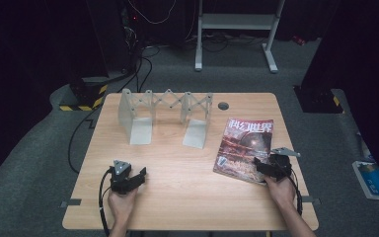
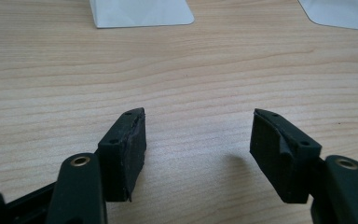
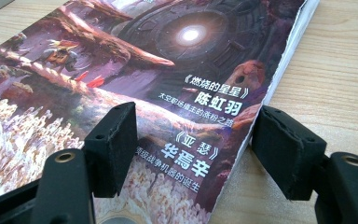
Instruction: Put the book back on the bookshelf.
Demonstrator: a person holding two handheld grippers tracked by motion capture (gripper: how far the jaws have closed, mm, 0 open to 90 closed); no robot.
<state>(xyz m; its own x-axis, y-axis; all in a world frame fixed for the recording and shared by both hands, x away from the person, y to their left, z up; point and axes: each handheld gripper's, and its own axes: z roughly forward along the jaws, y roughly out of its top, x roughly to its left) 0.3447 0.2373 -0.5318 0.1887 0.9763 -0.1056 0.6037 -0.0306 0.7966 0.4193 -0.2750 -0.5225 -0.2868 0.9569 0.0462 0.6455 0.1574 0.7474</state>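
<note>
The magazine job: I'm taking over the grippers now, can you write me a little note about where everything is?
Left gripper: open, resting on bare table, holding nothing.
Right gripper: open, jaws straddling the magazine's near right edge, not clamped yet.
Magazine: flat on the table's right side, cover up.
Folding metal book rack: stands empty at the back.
Done: right gripper lined up at the magazine.
Left: probably grip it, lift it and stand it in the rack.

Open lane: we see bare surface point(image 1: 177, 168) between both grippers.
Far barrier: the expanding bookend rack point(image 1: 167, 116) stands across the back.
Right side: the magazine point(image 1: 244, 148) covers the surface there.
</note>
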